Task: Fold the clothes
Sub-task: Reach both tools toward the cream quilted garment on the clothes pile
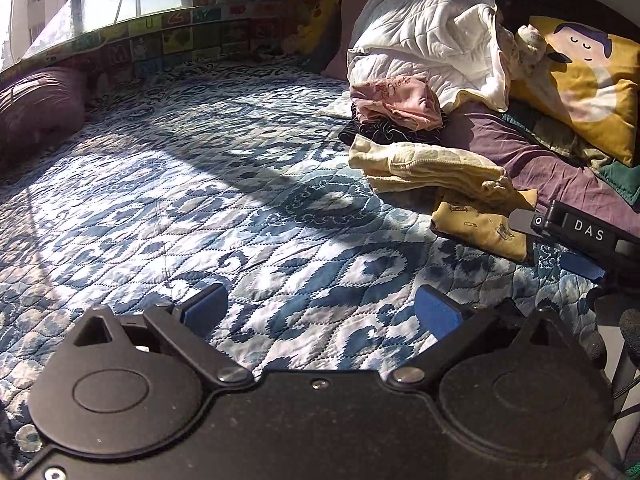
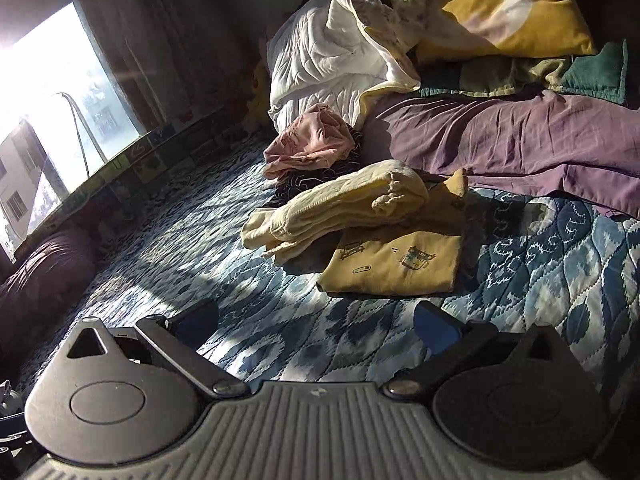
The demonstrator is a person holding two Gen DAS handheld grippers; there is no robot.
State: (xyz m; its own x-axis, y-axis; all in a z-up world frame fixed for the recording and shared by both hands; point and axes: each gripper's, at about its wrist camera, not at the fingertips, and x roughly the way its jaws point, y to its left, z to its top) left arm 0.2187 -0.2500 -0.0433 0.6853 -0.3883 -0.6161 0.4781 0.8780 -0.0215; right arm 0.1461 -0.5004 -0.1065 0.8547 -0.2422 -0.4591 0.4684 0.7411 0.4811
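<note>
Mid-task, both claws released.
Your left gripper (image 1: 320,308) & right gripper (image 2: 316,326) hold nothing; yellow shirt (image 2: 394,268) folded center frame, pink top (image 2: 310,144) above looks unfolded.

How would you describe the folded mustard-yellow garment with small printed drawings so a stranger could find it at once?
Start at the blue-and-white patterned quilt covering the bed, then find the clothes heap near the purple sheet. The mustard-yellow garment lies flat at the heap's near edge, partly under a pale cream garment. Only it carries small printed drawings.

Folded mustard garment (image 2: 394,266) beside cream garment (image 2: 340,204), pink garment (image 2: 310,146) behind
</note>
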